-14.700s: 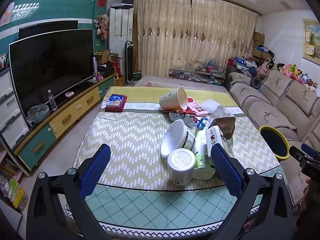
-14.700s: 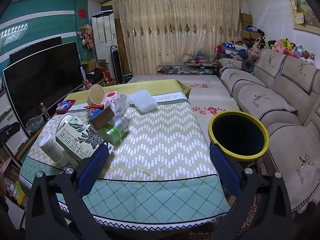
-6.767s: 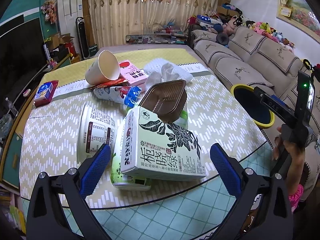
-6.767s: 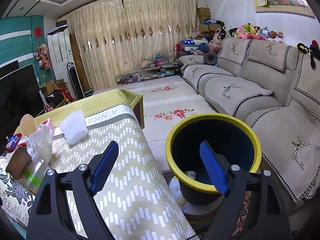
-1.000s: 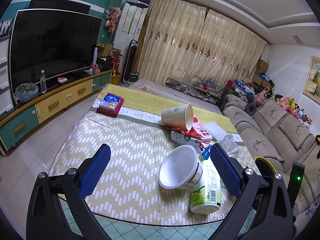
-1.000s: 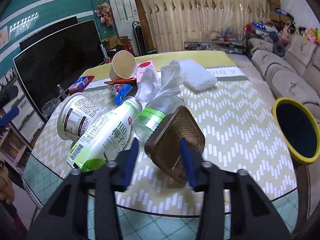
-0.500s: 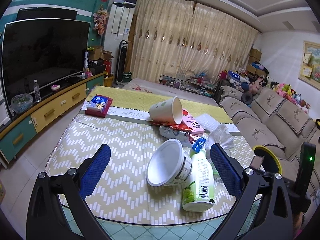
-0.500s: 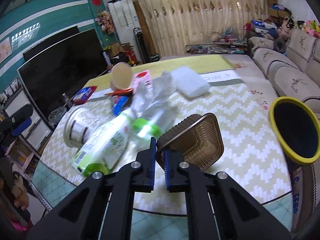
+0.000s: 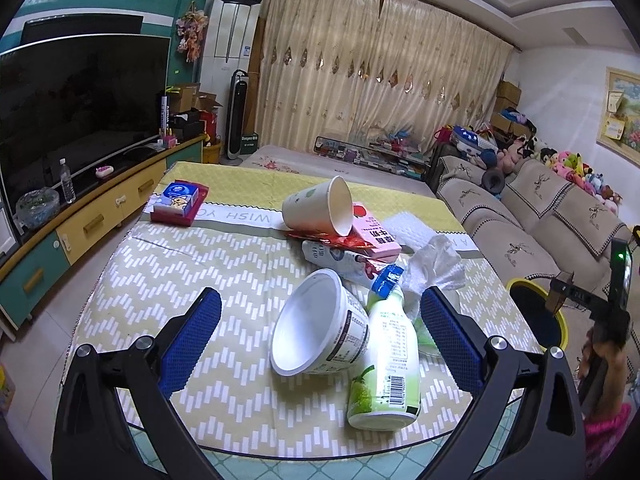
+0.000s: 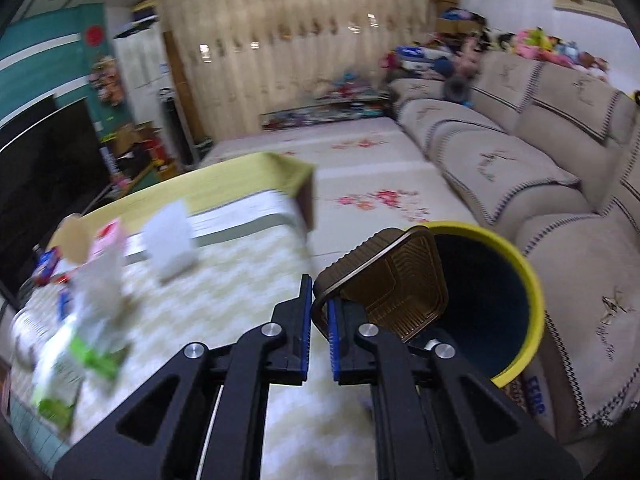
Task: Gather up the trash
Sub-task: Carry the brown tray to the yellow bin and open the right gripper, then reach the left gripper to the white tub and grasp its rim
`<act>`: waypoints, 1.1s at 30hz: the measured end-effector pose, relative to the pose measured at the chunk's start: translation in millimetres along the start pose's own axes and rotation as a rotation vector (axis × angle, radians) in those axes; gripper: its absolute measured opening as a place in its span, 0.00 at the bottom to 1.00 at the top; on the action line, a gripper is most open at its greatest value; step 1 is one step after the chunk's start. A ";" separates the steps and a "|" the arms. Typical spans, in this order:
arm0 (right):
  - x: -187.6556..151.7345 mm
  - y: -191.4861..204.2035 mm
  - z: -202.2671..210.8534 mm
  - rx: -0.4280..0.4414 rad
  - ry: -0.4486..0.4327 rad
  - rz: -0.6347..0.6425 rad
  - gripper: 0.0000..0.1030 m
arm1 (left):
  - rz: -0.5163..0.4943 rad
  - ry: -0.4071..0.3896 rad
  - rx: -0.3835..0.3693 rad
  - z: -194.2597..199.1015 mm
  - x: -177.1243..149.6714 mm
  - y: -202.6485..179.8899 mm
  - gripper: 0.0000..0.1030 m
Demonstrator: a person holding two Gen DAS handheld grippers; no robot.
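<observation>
In the left wrist view the left gripper hangs jaws apart over a tub, bottle and cup left on the table, while the right wrist view shows the right gripper pinching the brown tray at the yellow-rimmed bin, not yet dropped
</observation>
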State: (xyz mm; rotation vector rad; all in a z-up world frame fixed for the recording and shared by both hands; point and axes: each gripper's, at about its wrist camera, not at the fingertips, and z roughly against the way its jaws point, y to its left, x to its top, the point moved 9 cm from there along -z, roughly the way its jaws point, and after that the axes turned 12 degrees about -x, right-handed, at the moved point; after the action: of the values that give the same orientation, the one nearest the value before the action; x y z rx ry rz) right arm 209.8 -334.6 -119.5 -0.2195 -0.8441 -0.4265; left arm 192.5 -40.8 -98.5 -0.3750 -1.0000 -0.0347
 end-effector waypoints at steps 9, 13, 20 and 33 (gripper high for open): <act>-5.8 -36.5 -67.9 -0.089 0.109 -0.033 0.08 | -0.004 0.015 0.013 -11.6 2.0 -2.3 0.95; -8.4 -46.2 -76.9 -0.104 0.130 -0.051 0.12 | -0.005 0.017 0.016 -13.8 1.7 -2.8 0.95; -8.7 -39.5 -50.9 -0.095 0.082 -0.076 0.21 | -0.010 0.015 0.013 -13.8 1.5 -4.7 0.95; -26.1 50.0 13.1 -0.044 -0.127 0.048 0.34 | 0.019 0.062 -0.014 -21.0 -10.2 10.7 0.92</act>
State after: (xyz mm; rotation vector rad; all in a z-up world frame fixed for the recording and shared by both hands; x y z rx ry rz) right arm 208.1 -278.1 -131.8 -0.3097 -0.9528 -0.3899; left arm 206.2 -39.0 -120.2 -0.3936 -0.9357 -0.0355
